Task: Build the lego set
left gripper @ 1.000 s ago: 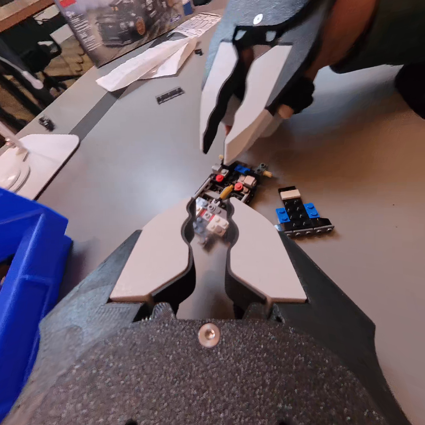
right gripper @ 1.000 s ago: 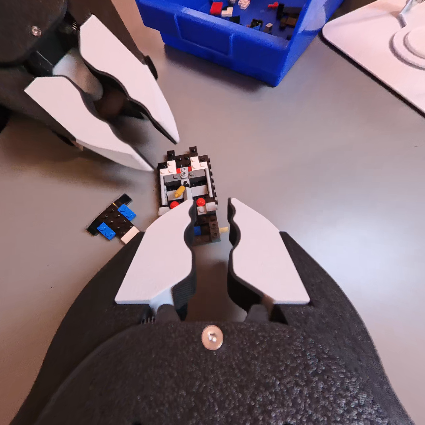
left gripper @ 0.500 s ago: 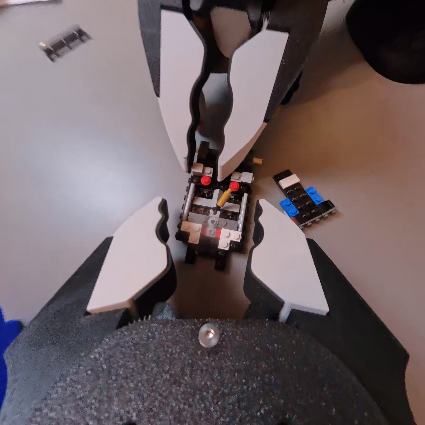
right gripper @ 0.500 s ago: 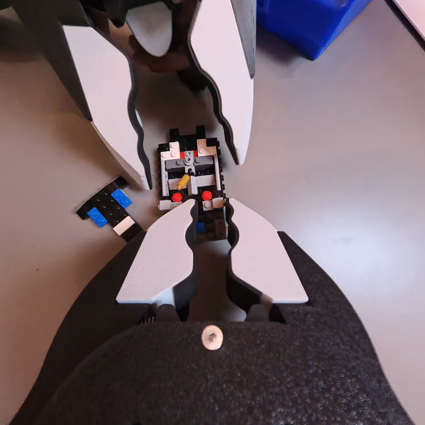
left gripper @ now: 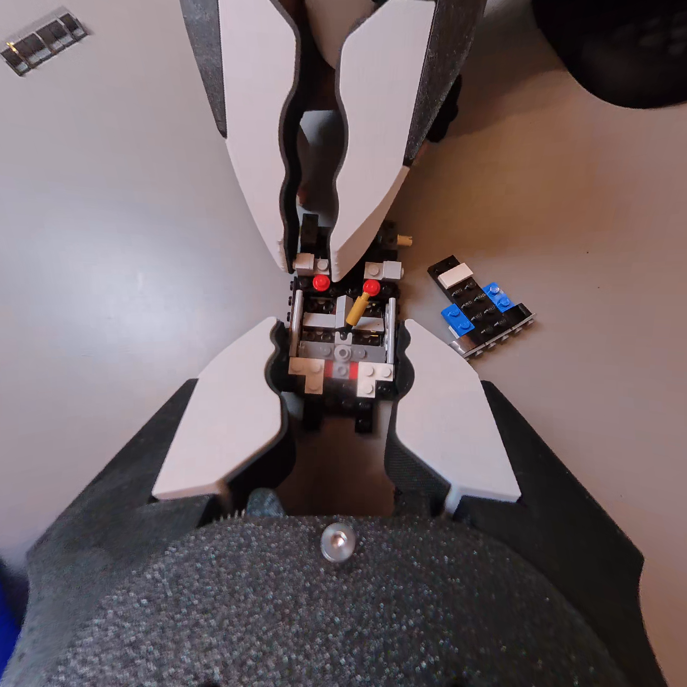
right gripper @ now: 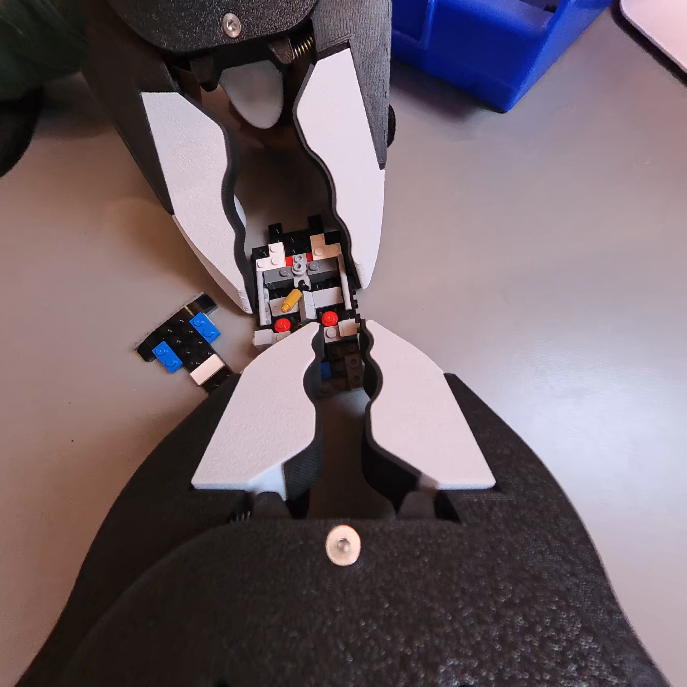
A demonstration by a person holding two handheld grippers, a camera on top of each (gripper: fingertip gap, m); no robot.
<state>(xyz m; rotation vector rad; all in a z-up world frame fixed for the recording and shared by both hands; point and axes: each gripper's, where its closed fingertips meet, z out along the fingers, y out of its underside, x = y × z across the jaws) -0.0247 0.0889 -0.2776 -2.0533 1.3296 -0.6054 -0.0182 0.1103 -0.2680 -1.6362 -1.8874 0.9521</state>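
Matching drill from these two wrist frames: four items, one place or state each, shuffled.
1. left gripper
2. right gripper
3. flat black plate with blue pieces
4. blue bin

a. lies loose on the table beside the model
b. closed on the brick model's narrow end
c. stands behind the left gripper in the right wrist view
d. closed on the model's wide end

1-d, 2-b, 3-a, 4-c

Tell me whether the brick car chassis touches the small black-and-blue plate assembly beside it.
Apart. The left wrist view shows bare grey table between the brick car chassis and the black-and-blue plate assembly.
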